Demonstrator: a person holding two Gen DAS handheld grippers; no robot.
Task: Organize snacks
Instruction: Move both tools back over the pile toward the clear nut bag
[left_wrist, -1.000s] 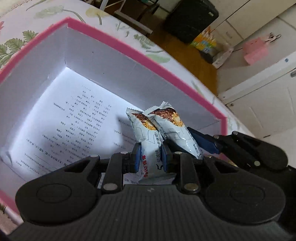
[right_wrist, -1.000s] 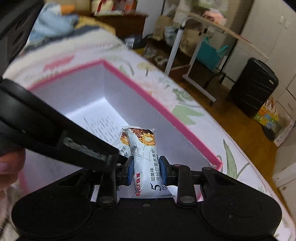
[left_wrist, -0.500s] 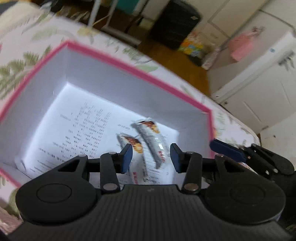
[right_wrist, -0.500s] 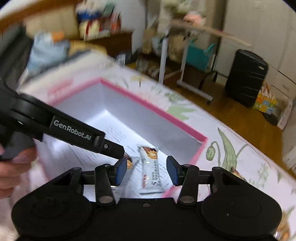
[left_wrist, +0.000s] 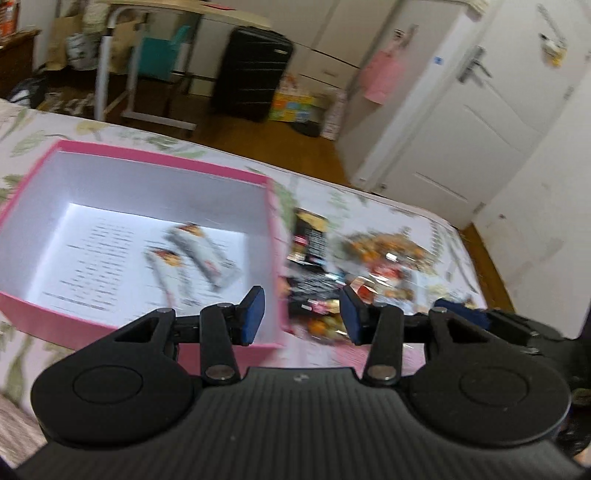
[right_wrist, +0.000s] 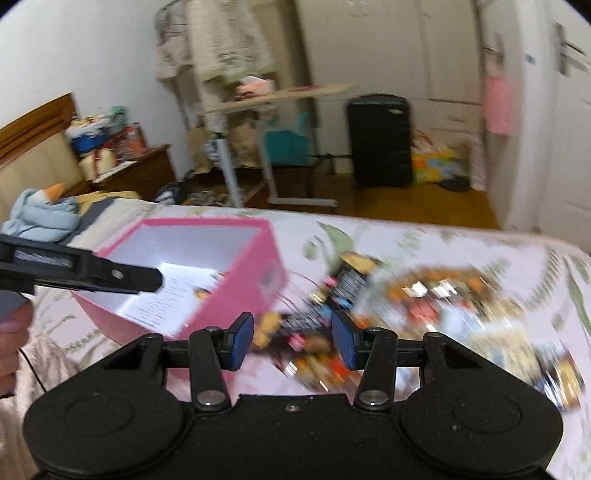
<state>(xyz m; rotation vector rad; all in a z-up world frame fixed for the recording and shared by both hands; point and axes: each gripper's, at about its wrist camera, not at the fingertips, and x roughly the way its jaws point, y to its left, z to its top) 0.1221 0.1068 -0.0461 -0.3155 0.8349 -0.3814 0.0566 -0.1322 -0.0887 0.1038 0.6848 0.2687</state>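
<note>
A pink box (left_wrist: 273, 236) with a white inside stands on the flowered bedspread. Two white snack bars (left_wrist: 201, 254) lie side by side on the printed sheet at its bottom. A blurred pile of snack packets (left_wrist: 369, 266) lies on the bed to the right of the box; it also shows in the right wrist view (right_wrist: 424, 295). My left gripper (left_wrist: 301, 314) is open and empty above the box's near right corner. My right gripper (right_wrist: 293, 341) is open and empty over the near edge of the pile, beside the box (right_wrist: 255, 273).
The bed's far edge drops to a wooden floor with a black suitcase (left_wrist: 253, 74) and a rolling side table (right_wrist: 266, 107). White wardrobe doors (left_wrist: 480, 122) stand at the right. A blue soft toy (right_wrist: 40, 214) lies at the bed's head.
Both grippers opened and let go of their snack bars, which now lie in the box. Both have pulled back, risen and swung right toward the snack pile.
</note>
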